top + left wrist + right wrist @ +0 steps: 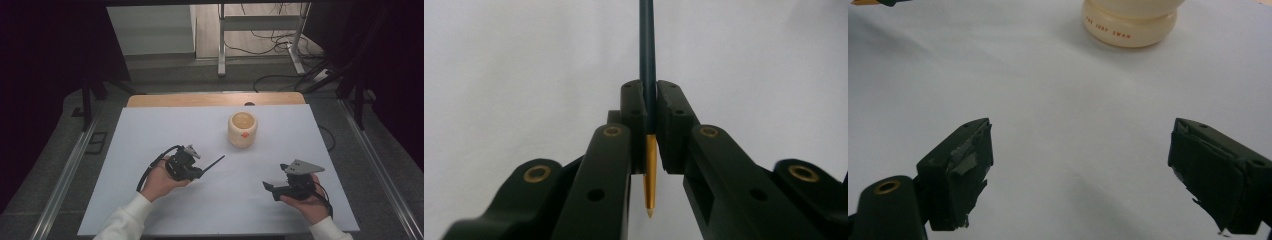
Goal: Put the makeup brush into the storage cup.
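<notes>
My left gripper (199, 173) is shut on a thin dark pencil (214, 163), whose shaft sticks out past the jaws toward the cup. In the left gripper view the pencil (647, 50) is pinched between the two pads, its gold pointed end (650, 185) facing the camera. A cream, rounded cup (242, 129) stands upright at the table's middle far side, and its base carries red lettering in the right gripper view (1130, 22). My right gripper (276, 177) rests near the front right, open (1080, 150) with nothing between its fingers, pointing toward the cup.
A white sheet (150, 130) covers the table, with a wooden strip (200, 99) showing along the far edge. Beyond the table are a metal frame leg (221, 45) and loose cables (280, 42) on the floor.
</notes>
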Demonstrator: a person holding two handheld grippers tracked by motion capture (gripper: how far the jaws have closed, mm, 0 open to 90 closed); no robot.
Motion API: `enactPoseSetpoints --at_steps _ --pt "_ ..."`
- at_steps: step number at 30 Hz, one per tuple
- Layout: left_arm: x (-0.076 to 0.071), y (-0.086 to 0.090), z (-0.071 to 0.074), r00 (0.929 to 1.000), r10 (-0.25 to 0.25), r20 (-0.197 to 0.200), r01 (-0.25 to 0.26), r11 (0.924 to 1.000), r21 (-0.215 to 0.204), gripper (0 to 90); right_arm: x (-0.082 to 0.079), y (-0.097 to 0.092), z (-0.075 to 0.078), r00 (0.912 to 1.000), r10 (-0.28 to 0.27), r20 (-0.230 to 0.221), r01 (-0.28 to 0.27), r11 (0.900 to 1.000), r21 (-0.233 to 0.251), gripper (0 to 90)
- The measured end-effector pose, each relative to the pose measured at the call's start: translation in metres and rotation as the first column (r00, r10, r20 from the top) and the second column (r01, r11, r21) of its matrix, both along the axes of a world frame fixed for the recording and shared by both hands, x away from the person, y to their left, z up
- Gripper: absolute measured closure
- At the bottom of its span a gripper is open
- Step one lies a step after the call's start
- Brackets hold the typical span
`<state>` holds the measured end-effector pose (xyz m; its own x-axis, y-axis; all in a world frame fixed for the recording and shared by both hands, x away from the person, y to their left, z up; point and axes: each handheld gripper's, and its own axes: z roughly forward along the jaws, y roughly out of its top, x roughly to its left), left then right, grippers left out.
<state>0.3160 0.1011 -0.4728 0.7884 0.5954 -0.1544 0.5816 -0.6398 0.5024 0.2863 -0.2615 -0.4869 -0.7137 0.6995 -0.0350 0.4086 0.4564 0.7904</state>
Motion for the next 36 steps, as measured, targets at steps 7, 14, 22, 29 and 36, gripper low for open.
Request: enactPoseSetpoints --at_steps 7,14,22,29,36 --pt "-0.002 -0.005 0.001 0.9999 -0.012 0.005 0.012 0.9999 -0.007 83.7 0.0 0.007 0.003 0.9997 0.023 0.013 -0.023 0.9997 -0.009 11.1" --pt "-0.003 -0.007 0.0 0.9997 -0.022 0.007 0.022 0.9996 -0.017 83.7 0.001 0.014 0.006 0.999 0.039 0.023 -0.039 0.9989 -0.025 11.1" --pt "-0.003 -0.009 -0.001 0.9997 -0.024 0.005 0.024 0.9995 -0.022 83.7 0.003 0.023 0.009 0.9976 0.057 0.038 -0.055 0.9971 -0.051 10.2" --pt "-0.004 -0.011 -0.001 0.9996 -0.029 0.001 0.029 0.9994 -0.021 83.7 0.006 0.034 0.013 0.9955 0.086 0.04 -0.083 0.9942 -0.069 8.9" --pt "-0.005 -0.011 -0.001 0.9994 -0.035 0.005 0.035 0.999 -0.026 83.7 0.009 0.041 0.014 0.9947 0.097 0.035 -0.095 0.993 -0.071 7.8"
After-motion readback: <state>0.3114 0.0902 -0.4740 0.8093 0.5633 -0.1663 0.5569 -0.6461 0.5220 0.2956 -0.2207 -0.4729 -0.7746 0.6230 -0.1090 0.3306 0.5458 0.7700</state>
